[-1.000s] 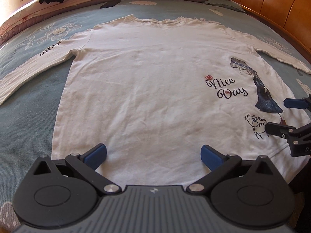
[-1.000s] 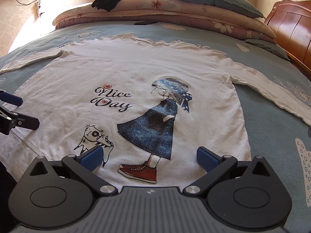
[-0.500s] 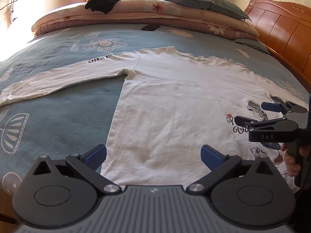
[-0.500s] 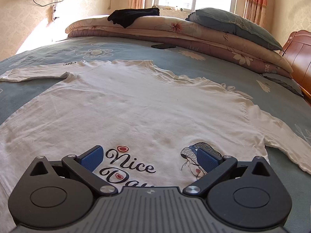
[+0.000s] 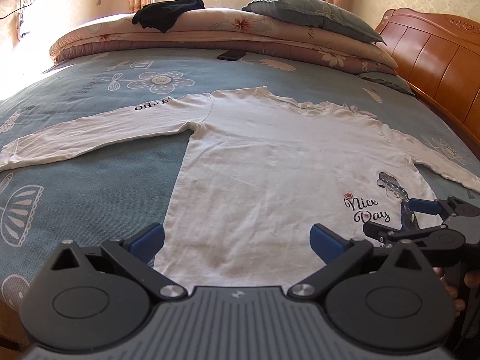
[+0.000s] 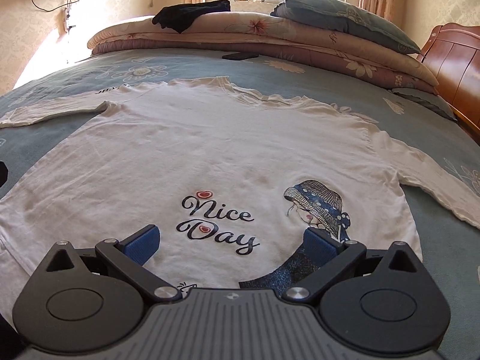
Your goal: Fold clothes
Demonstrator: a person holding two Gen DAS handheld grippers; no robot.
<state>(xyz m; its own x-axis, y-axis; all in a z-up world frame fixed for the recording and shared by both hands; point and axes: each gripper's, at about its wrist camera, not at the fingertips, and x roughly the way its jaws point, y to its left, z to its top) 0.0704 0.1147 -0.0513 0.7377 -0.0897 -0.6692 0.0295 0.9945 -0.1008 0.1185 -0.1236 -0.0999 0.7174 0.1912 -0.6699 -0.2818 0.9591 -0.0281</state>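
While the white long-sleeved shirt [image 5: 270, 165] is lying flat and face up across the blue bedspread [image 5: 90, 186], we are holding both grippers just above its hem, neither one touching cloth. Our left gripper [image 5: 237, 237] is spreading its jaws wide and gripping nothing, hanging at the six o'clock edge of its view over the shirt's plain side. Our right gripper [image 6: 231, 240] is likewise gaping empty above the "Nice Day" print [image 6: 219, 225], with the hatted girl figure [image 6: 318, 207] at three o'clock. The sleeves are reaching out toward nine and three o'clock, so the garment looks smoothed and ready; we are judging that folding has not begun. A phone [image 5: 231, 55] is resting at twelve o'clock, well apart, near the stacked quilts [image 5: 240, 36].
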